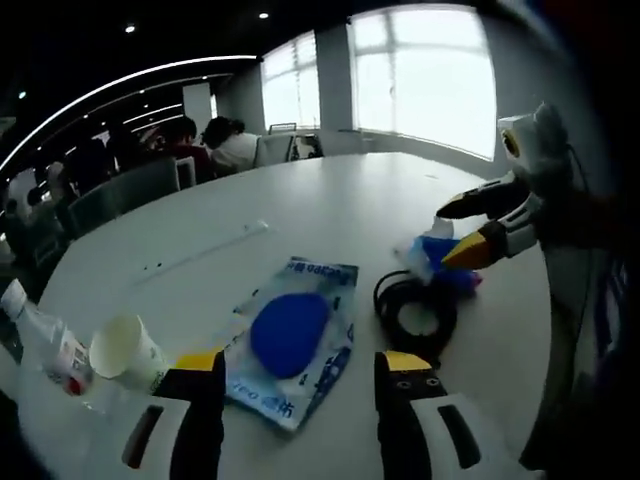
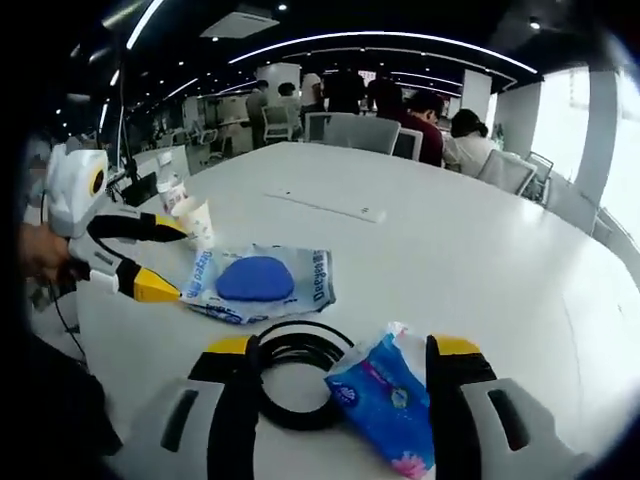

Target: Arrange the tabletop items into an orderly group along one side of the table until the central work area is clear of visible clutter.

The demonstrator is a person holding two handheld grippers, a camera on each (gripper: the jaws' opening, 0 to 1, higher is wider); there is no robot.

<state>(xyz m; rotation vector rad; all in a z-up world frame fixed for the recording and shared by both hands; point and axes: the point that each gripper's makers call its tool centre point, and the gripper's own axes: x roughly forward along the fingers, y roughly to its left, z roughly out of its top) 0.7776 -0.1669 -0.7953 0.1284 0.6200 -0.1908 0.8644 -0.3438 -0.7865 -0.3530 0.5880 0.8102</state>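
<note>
Straddling the blue tissue pack (image 2: 383,400), the right gripper (image 2: 345,370) stood wide open, holding nothing; the coiled black cable (image 2: 300,375) touched the pack and might snag. The left gripper (image 1: 300,375), likewise open and empty, faced the packaged blue sponge (image 1: 292,335). Farther toward the table (image 2: 450,260) edge stood a paper cup (image 1: 125,350).

Setting: open-plan office. Evidence: large white oval meeting table (image 2: 470,250), grey swivel chairs (image 2: 352,131), seated people (image 2: 428,122), curved linear ceiling lights (image 2: 380,38), tall bright windows (image 1: 440,80).
</note>
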